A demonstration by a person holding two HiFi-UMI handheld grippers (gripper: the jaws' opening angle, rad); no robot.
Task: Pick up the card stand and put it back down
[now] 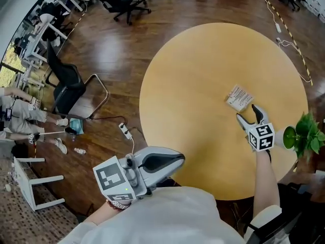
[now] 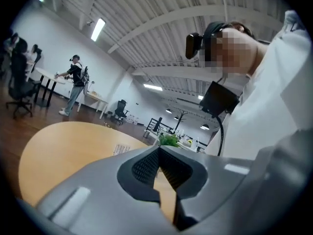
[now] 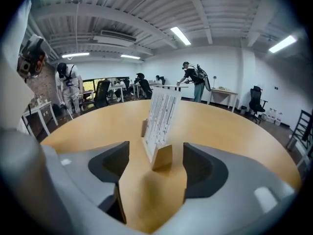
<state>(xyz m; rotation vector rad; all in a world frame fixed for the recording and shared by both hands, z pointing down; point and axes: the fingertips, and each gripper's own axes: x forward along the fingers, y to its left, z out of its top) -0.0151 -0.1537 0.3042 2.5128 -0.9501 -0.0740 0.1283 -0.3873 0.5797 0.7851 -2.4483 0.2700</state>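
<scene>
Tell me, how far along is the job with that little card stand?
Done: nothing shows as finished; the card stand stands upright on the table. In hand: the right gripper is at it, jaws wide apart, framing its base without touching. To do: closing, lifting, setting down, unless that already happened. The left gripper waits shut.

Table [image 1: 193,111] is recorded as pale tan, floor [image 1: 111,50] as dark brown wood-grain. Card stand [image 1: 239,97]: white card printed with fine dark lines, light wooden base. Left gripper [image 1: 175,160] and right gripper [image 1: 247,112] are noted grey with black pads [image 3: 110,168]; marker cube [image 1: 261,136] is patterned in black-and-white squares.
</scene>
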